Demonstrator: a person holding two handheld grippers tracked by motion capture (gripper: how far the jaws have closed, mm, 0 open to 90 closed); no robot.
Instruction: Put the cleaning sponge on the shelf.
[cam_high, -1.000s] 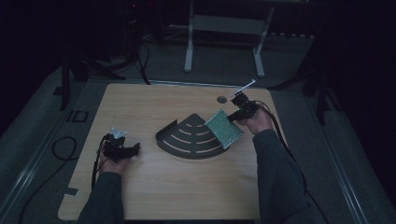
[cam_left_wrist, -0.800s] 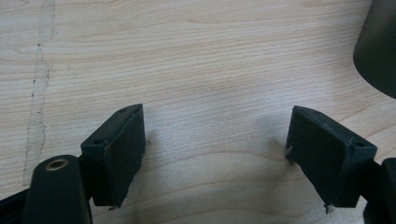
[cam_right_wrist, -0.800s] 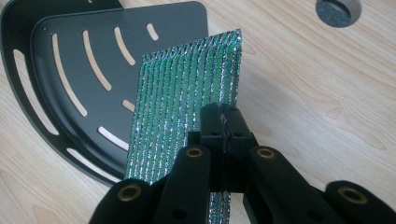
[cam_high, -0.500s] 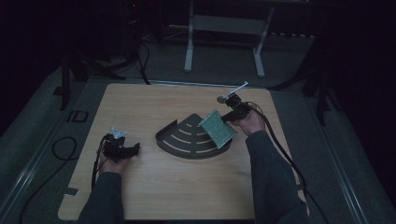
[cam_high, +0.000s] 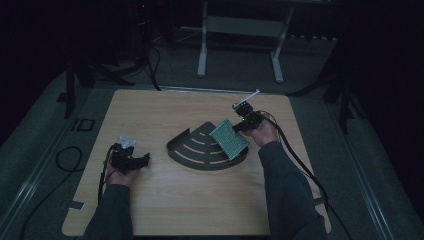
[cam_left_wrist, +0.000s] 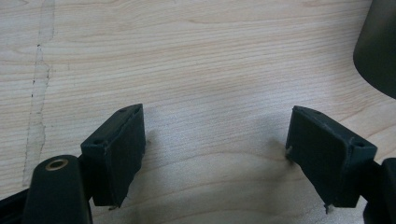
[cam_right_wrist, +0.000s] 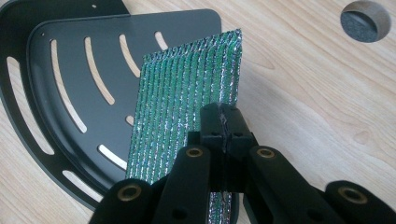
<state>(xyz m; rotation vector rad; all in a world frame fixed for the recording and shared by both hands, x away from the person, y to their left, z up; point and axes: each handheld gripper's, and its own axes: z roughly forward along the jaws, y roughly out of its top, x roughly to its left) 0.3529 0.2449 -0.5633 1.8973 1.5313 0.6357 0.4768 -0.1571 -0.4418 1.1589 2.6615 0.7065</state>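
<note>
From above, both hands show on the wooden table (cam_high: 165, 200). Up close, the right gripper (cam_right_wrist: 223, 122) pinches a shiny green ribbed pad (cam_right_wrist: 187, 116) tight, tilted over the black slotted tray (cam_right_wrist: 60, 70). The left gripper (cam_left_wrist: 215, 154) gapes wide, holding nothing.

Round hole (cam_right_wrist: 364, 14) in wooden table (cam_high: 165, 200); cable (cam_high: 62, 162) on floor.

The left gripper (cam_left_wrist: 215, 158) has its two black jaws spread wide apart, with nothing between them. They sit low over the pale wooden tabletop (cam_left_wrist: 196, 60), casting soft shadows on it. Ahead and to the right of the right jaw lies a dark rounded edge (cam_left_wrist: 378, 51), too cropped to identify.
</note>
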